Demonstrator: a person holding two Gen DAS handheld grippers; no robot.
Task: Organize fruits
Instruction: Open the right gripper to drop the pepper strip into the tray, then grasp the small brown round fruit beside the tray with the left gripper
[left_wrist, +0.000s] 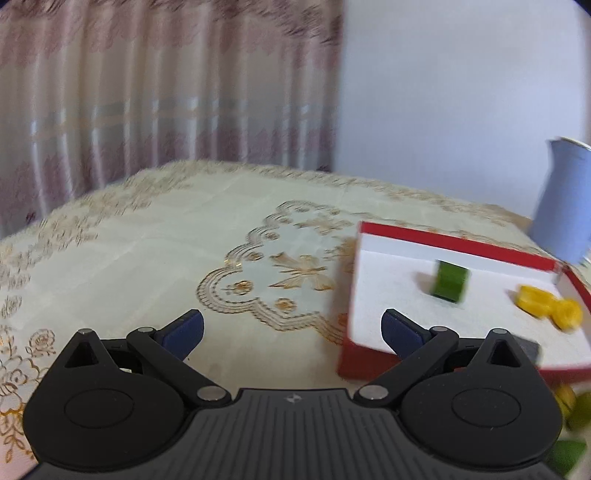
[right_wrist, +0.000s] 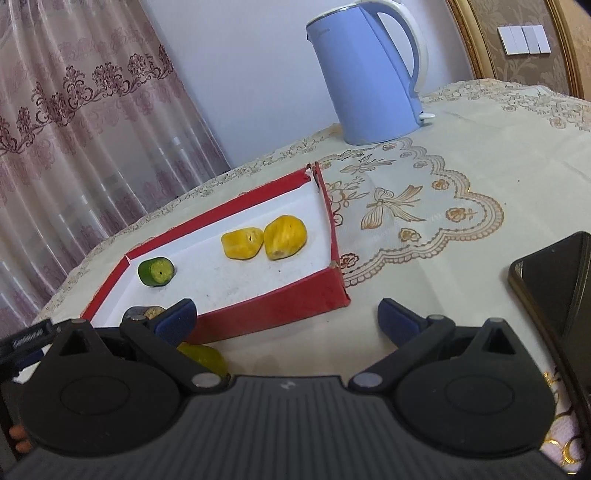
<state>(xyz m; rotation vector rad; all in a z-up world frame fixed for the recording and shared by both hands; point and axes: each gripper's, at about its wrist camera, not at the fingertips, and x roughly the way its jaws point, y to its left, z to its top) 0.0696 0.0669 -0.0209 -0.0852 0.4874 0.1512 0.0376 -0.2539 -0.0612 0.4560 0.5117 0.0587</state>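
A red box with a white inside (right_wrist: 273, 306) (left_wrist: 458, 240) lies on the tablecloth. In it are two yellow fruit pieces (right_wrist: 264, 238) (left_wrist: 548, 306) and a green piece (right_wrist: 156, 272) (left_wrist: 450, 282). A yellow-green piece (right_wrist: 205, 358) lies on the cloth just outside the box, under my right gripper's left finger. More green and yellow pieces (left_wrist: 570, 410) show at the lower right of the left wrist view. My left gripper (left_wrist: 291, 330) is open and empty over the cloth beside the box's left corner. My right gripper (right_wrist: 286, 319) is open and empty at the box's near wall.
A blue electric kettle (right_wrist: 373, 77) (left_wrist: 565, 206) stands behind the box. A dark phone (right_wrist: 554, 280) lies at the right. A curtain hangs behind the table's far edge. A small dark object (right_wrist: 142, 313) lies in the box's near corner.
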